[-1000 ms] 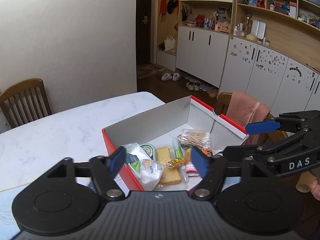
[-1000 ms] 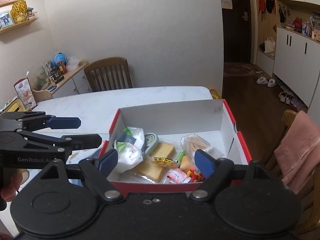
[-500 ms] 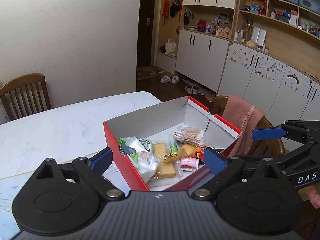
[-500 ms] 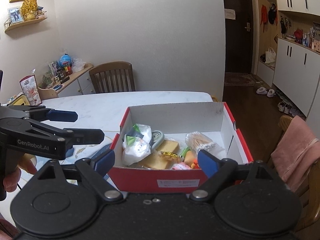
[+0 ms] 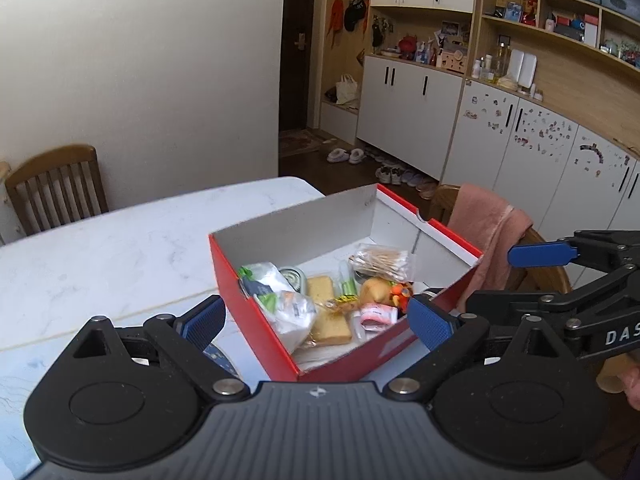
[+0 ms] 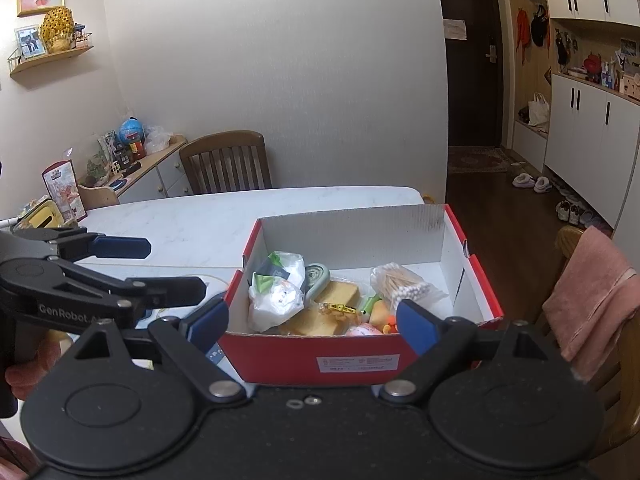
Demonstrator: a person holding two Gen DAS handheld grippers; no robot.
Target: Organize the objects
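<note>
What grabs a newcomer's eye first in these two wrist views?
The red box, white inside, sits at the near corner of the white marble table, crammed with small packets: a bag of cotton swabs, a slice of cake, a white plastic bag. Both grippers, left and right, hang open just short of it, blue pads wide. A pink towel drapes a chair at right.

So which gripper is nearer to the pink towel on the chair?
Right. The right gripper is at the box's near wall, beside the pink towel; the left gripper is at the box's corner farther from it.
</note>
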